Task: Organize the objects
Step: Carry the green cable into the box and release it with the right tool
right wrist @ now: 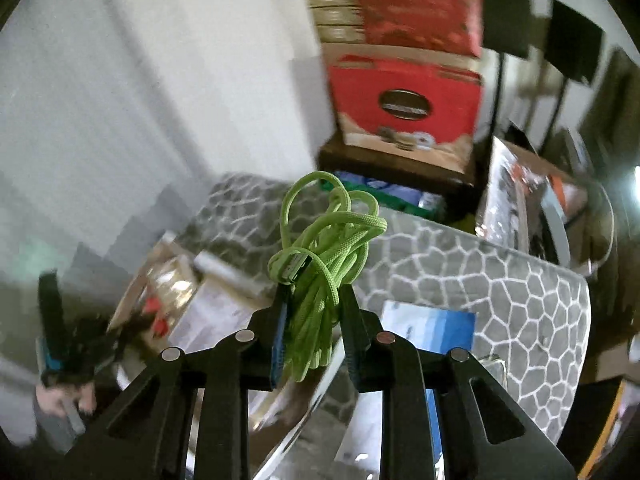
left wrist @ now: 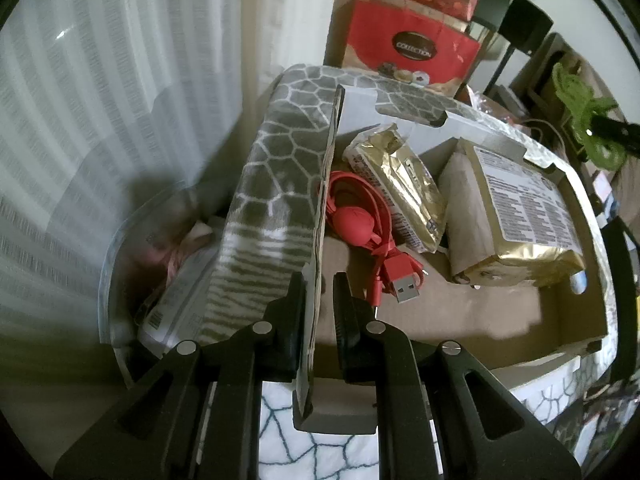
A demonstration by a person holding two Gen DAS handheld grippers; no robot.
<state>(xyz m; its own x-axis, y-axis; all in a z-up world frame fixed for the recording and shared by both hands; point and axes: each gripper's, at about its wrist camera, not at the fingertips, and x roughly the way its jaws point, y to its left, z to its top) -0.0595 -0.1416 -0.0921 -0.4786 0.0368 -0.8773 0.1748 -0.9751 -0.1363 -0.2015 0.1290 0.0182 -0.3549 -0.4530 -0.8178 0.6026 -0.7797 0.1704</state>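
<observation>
The right gripper is clamped on a bundled green cable held in the air above the patterned box, while the left gripper pinches the box's upright lid flap, keeping it open. To do this well, I would carry the bundle in over the bare cardboard floor in front of the red USB cable and gold packets. That is the widest free patch, clear of the notched far wall and the held flap.

White wall, striped curtain w/ daylight; stacked boxes at back.
</observation>
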